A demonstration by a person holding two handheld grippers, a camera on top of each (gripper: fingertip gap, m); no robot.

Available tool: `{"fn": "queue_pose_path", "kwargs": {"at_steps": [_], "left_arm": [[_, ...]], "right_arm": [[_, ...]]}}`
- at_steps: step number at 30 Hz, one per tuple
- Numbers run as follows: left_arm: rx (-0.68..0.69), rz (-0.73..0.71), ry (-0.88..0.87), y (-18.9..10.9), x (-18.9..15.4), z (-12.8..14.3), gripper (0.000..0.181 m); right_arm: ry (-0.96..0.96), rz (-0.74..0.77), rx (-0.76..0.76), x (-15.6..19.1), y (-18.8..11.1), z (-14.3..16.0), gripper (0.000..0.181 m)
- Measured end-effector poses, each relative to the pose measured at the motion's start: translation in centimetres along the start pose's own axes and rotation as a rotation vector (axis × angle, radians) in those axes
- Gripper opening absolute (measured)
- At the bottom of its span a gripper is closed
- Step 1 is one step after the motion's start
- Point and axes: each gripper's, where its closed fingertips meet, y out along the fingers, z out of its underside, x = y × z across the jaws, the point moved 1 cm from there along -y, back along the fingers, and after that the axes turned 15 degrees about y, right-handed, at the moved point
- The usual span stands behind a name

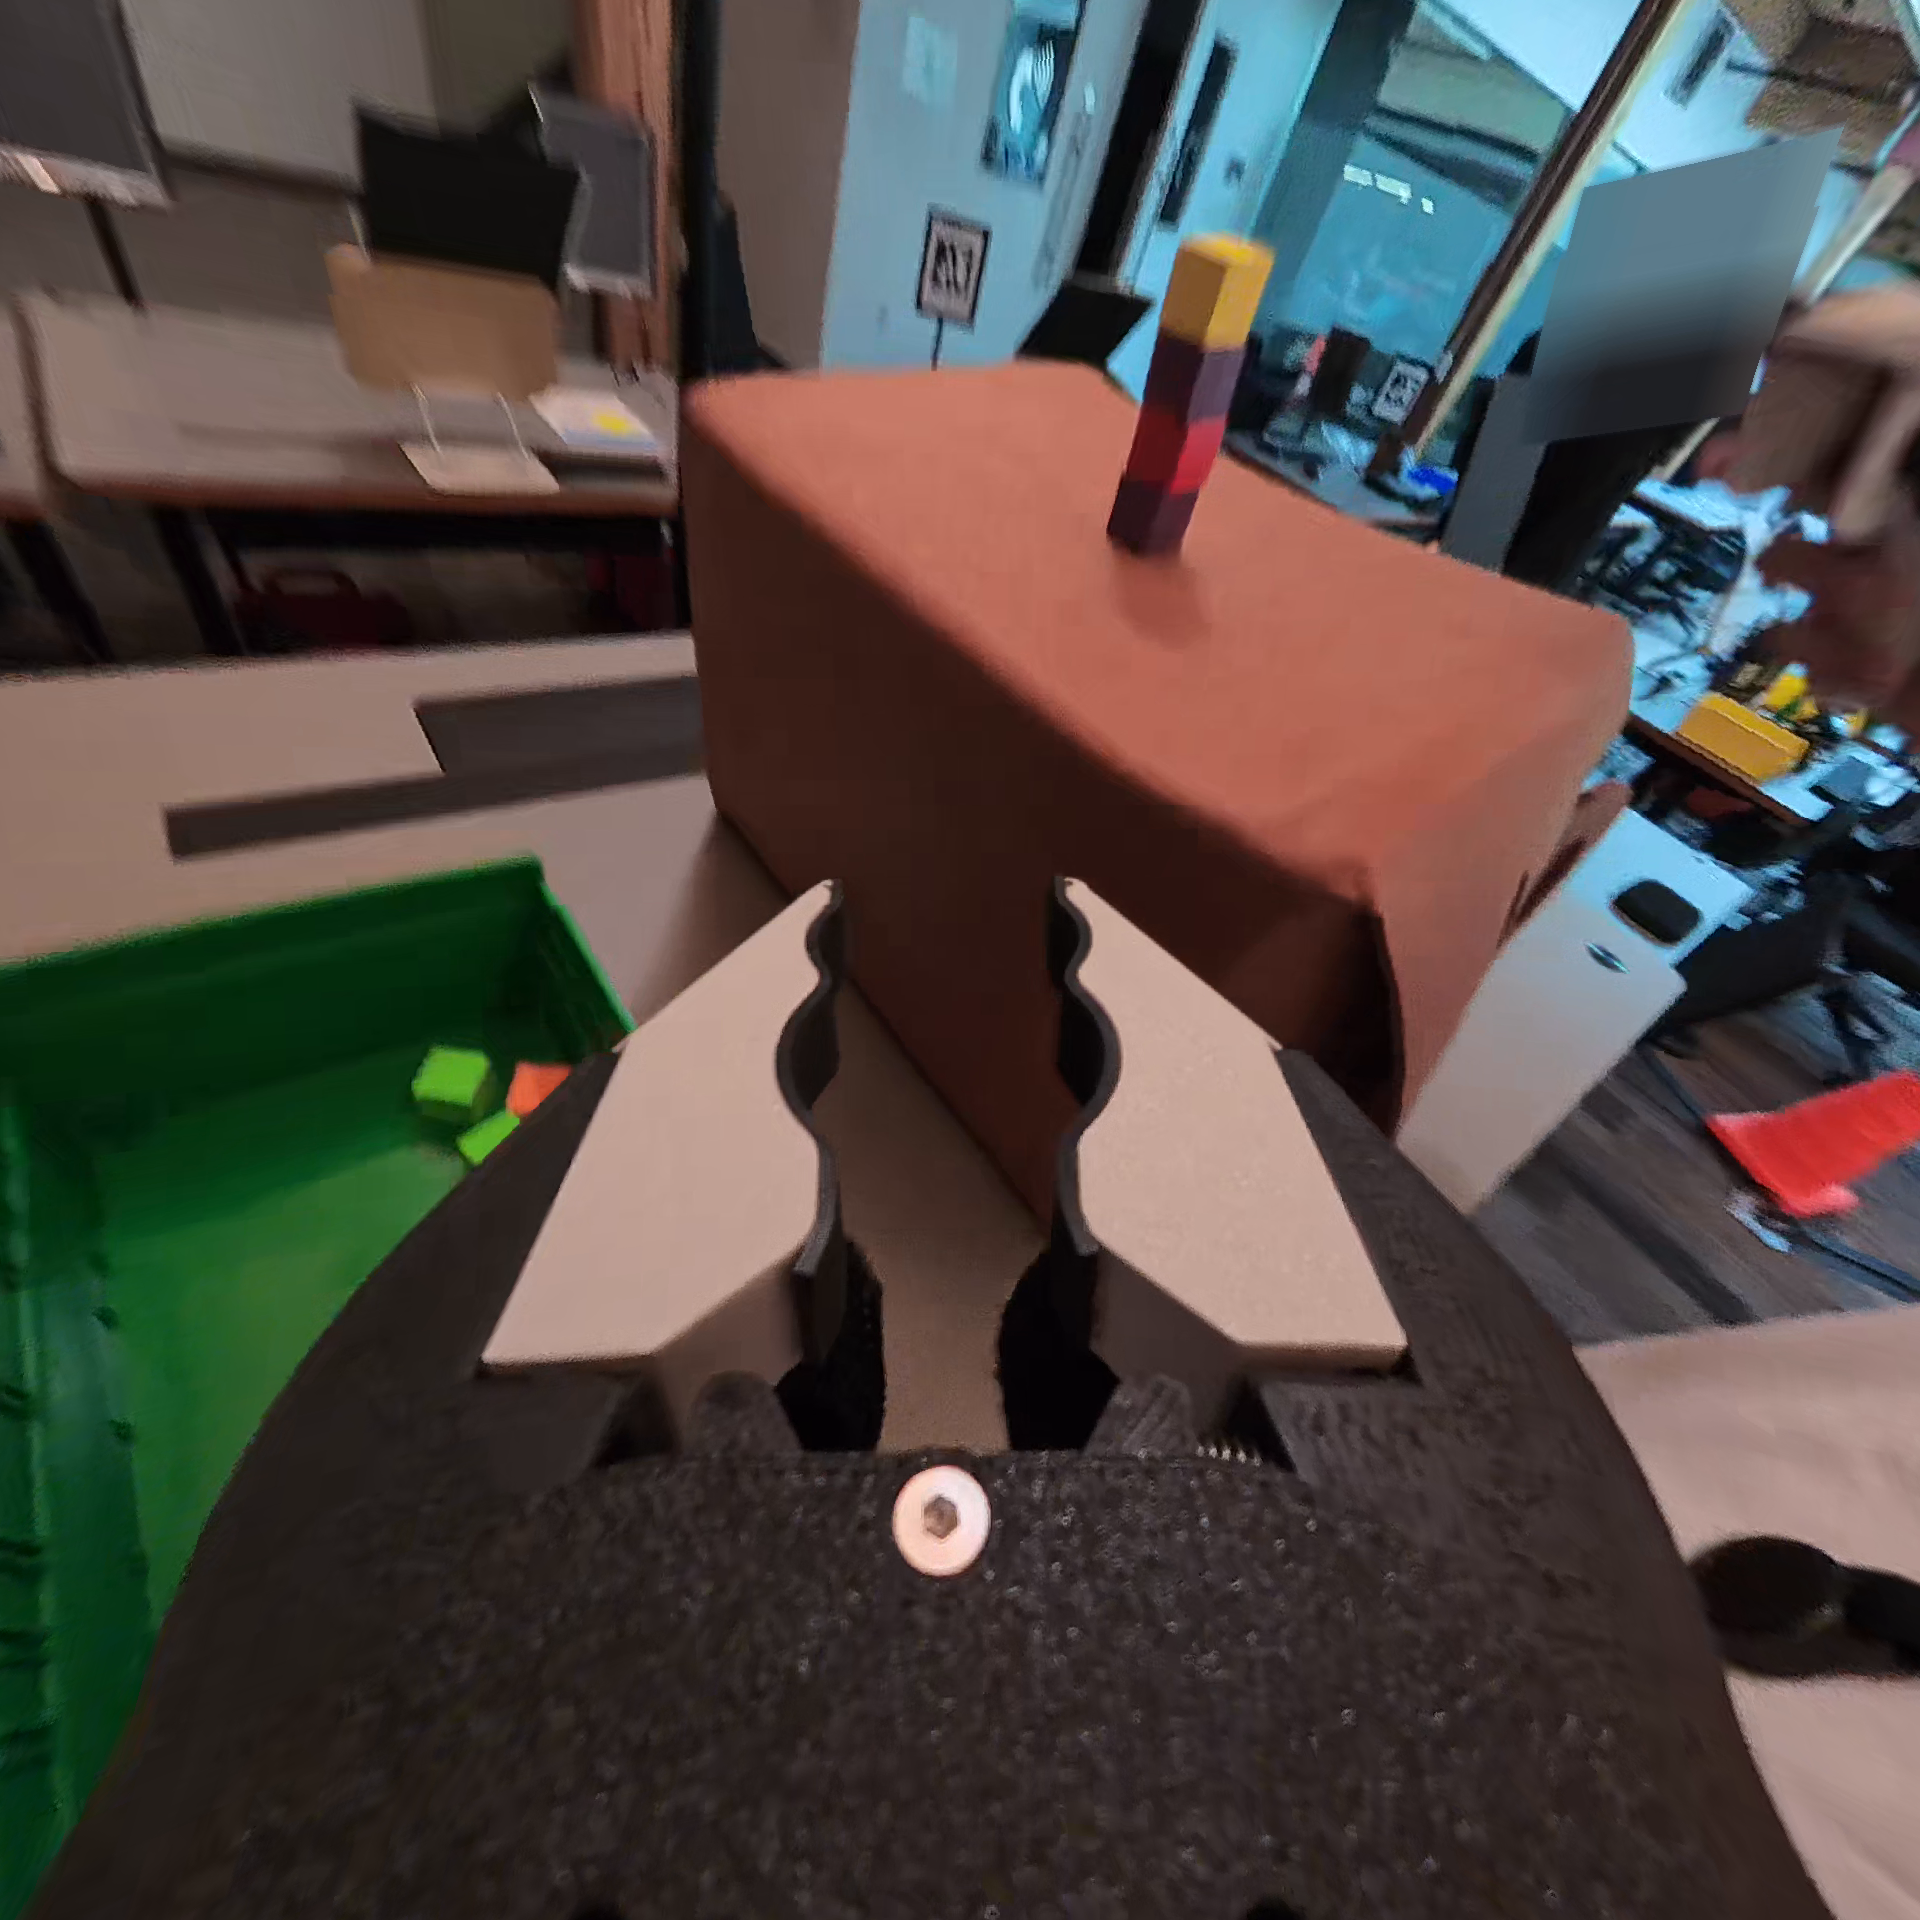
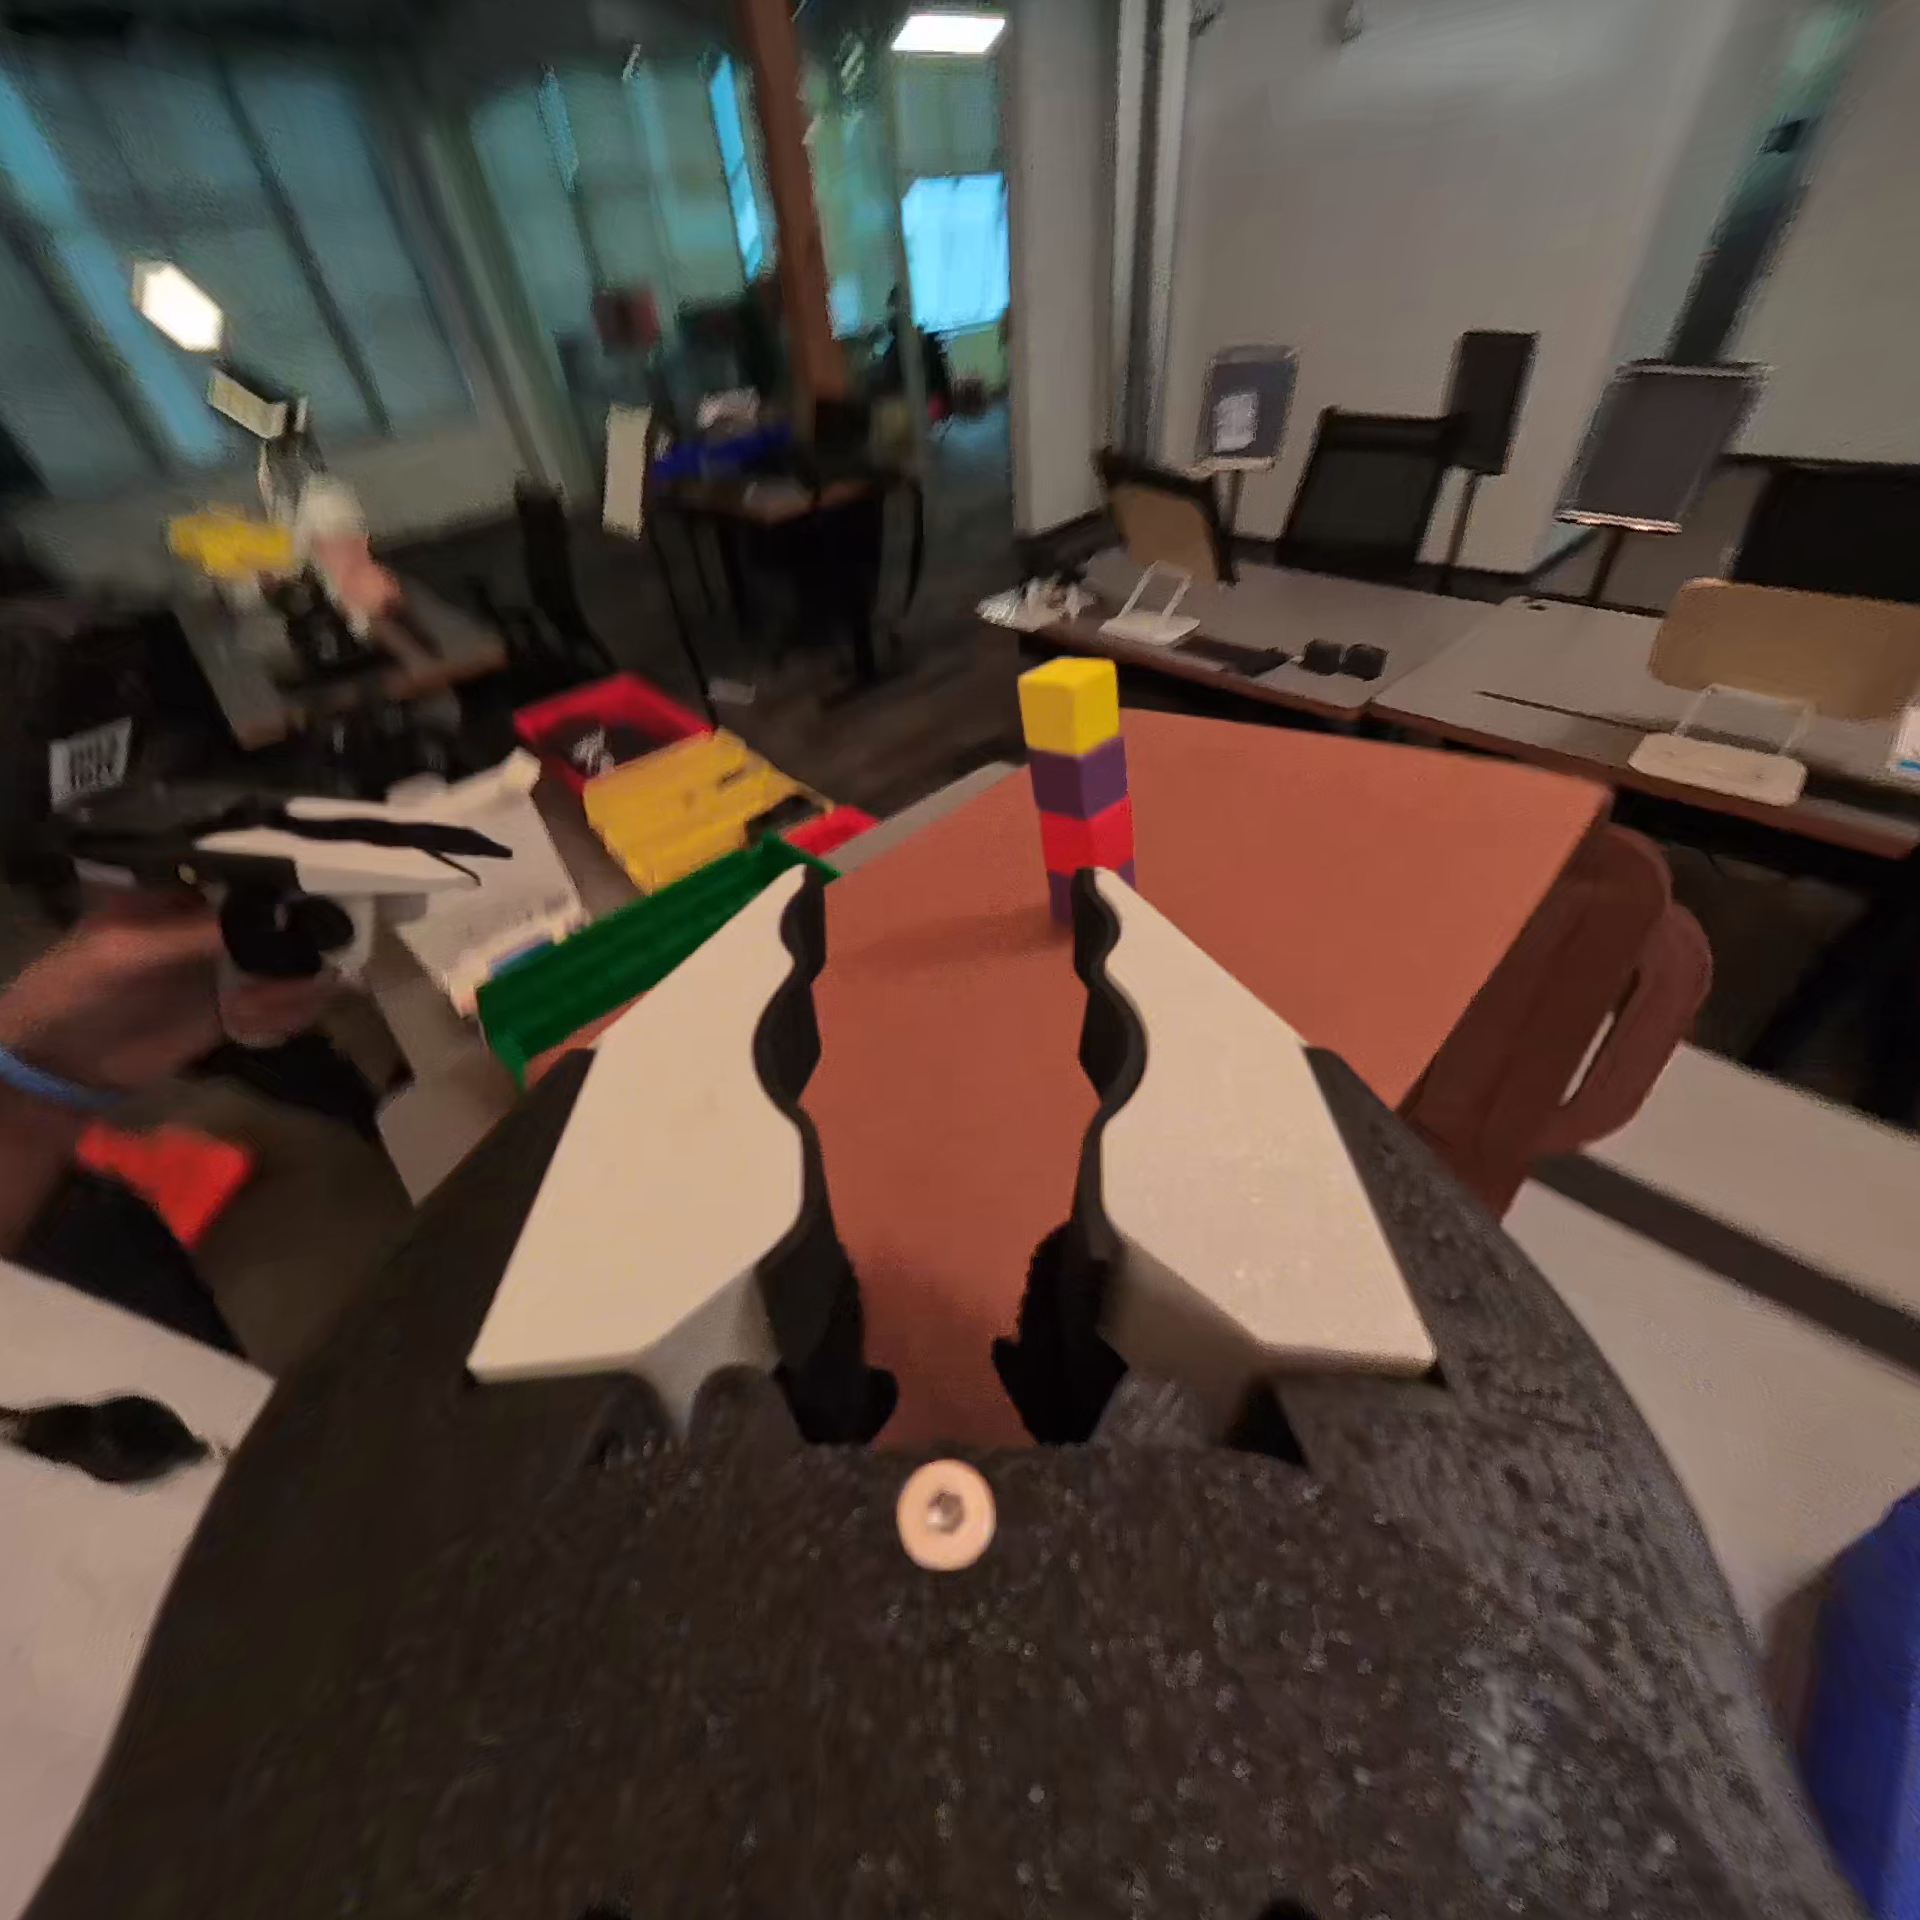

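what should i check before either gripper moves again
1. Left gripper empty and open: ok, nothing between the fingers.
2. Right gripper empty and open: ok.
3. Block stack upright on the brown box: ok; yellow on top, then purple, red, purple. It looks tilted in the left view, likely lens distortion.
4. Right gripper apart from the stack: cannot tell; its right fingertip overlaps the bottom block in the picture.
5. Green bin has blocks in it: ok; green blocks and an orange one show.
6. Left gripper apart from the box: ok, table shows between them.
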Motion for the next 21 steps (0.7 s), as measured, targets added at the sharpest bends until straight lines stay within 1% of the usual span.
{"fn": "queue_pose_path", "kwargs": {"at_steps": [1,2,4,5,6,7,8,10,13,17,21], "left_arm": [[-0.033,-0.012,0.040,0.1,-0.2,-1.0,0.042],[-0.058,-0.012,0.086,0.3,-0.7,-1.8,0.047],[-0.079,-0.031,0.144,0.8,-1.5,-2.9,0.048],[-0.073,-0.027,0.159,1.3,-2.0,-3.2,0.049],[-0.055,-0.007,0.167,1.9,-2.7,-3.3,0.055],[-0.031,0.025,0.158,2.5,-3.5,-3.2,0.060],[-0.014,0.070,0.140,3.1,-4.3,-3.2,0.062],[-0.018,0.166,0.107,3.9,-6.1,-3.3,0.062],[-0.030,0.245,0.069,4.7,-7.4,-3.3,0.062],[-0.040,0.268,0.110,5.1,-8.6,-3.6,0.061],[-0.034,0.299,0.102,5.1,-9.7,-3.9,0.061]], "right_arm": [[0.054,0.027,-0.061,0.2,-1.0,1.2,0.049],[0.078,0.037,-0.115,0.7,-2.0,2.3,0.055],[0.090,0.106,-0.176,1.0,-3.9,4.5,0.056],[0.083,0.147,-0.197,1.1,-4.7,5.3,0.057],[0.074,0.176,-0.206,1.3,-5.4,6.1,0.057],[0.055,0.182,-0.209,1.9,-5.8,6.9,0.063],[0.046,0.196,-0.201,2.3,-6.1,7.6,0.063],[0.062,0.193,-0.149,3.5,-6.2,9.1,0.063],[0.094,0.175,-0.120,4.7,-5.7,10.2,0.063],[0.054,0.247,-0.062,4.1,-4.9,11.7,0.062],[0.086,0.197,-0.061,4.7,-4.3,11.7,0.060]]}}
